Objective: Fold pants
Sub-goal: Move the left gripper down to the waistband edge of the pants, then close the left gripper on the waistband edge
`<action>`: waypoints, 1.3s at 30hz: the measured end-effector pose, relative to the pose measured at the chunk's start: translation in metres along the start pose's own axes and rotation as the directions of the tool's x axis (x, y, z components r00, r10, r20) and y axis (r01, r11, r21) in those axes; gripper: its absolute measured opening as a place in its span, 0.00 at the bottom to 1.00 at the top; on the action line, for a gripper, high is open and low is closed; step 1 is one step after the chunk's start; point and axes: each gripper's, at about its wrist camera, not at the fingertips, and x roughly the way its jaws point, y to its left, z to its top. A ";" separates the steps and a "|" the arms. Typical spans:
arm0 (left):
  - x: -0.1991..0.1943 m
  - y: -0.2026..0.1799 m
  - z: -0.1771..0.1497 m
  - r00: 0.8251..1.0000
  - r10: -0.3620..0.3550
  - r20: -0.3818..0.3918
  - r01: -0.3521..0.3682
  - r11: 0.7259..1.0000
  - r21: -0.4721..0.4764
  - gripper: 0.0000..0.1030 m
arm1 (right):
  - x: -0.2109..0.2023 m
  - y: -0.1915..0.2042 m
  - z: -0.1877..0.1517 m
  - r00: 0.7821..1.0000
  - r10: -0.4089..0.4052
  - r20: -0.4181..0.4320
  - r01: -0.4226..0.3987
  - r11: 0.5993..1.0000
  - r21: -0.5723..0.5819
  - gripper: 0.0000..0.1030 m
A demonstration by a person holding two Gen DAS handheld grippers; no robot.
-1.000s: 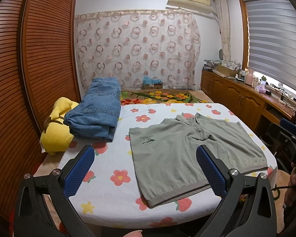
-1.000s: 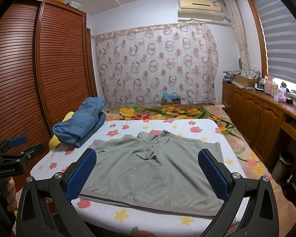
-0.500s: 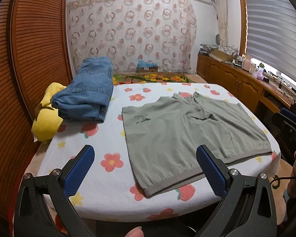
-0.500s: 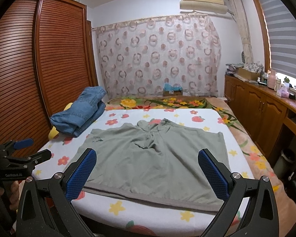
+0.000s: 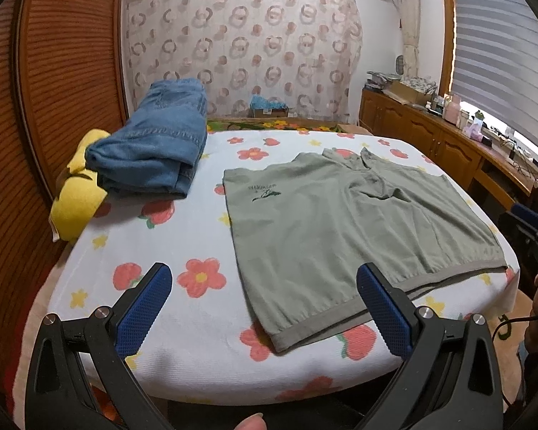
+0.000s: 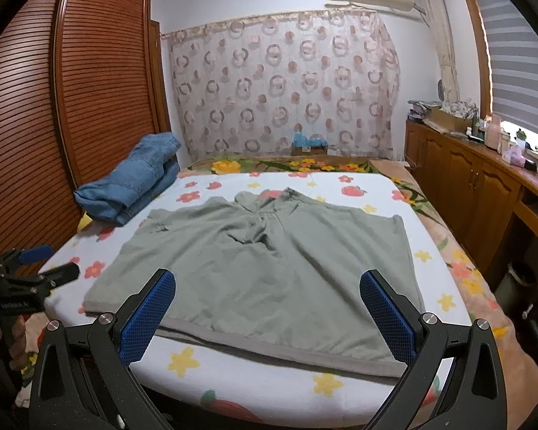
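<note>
The grey-green pants (image 6: 269, 268) lie flat and unfolded on the bed (image 6: 254, 390), waistband at the near edge. Left tool (image 5: 265, 308) and right tool (image 6: 269, 311) hover with jaws apart, empty. Step: approach. Next, each tool should grip a waistband corner.

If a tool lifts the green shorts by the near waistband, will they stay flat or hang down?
The green shorts look thin and lie flat with soft creases near the crotch, so they would probably droop and hang limp. They seem light. The thicker waistband may hold its line a little better. Both the left tool and right tool are open.
</note>
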 end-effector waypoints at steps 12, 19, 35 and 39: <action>0.022 0.016 -0.019 0.994 -0.083 -0.066 0.082 0.997 -0.008 0.98 | 0.021 -0.009 -0.001 0.993 -0.066 -0.098 0.064 0.998 -0.022 1.00; 0.026 0.017 -0.027 0.988 -0.105 -0.110 0.106 0.994 0.005 0.74 | 0.021 0.002 0.004 0.987 -0.060 -0.151 0.055 0.998 -0.033 0.99; 0.023 0.008 -0.037 0.981 -0.128 -0.146 0.139 0.988 0.067 0.33 | 0.013 -0.001 0.009 0.985 -0.054 -0.164 0.052 0.998 -0.020 0.95; 0.023 0.005 -0.036 0.975 -0.164 -0.150 0.175 0.982 0.067 0.18 | 0.013 -0.005 0.008 0.987 -0.050 -0.154 0.048 0.999 -0.018 0.95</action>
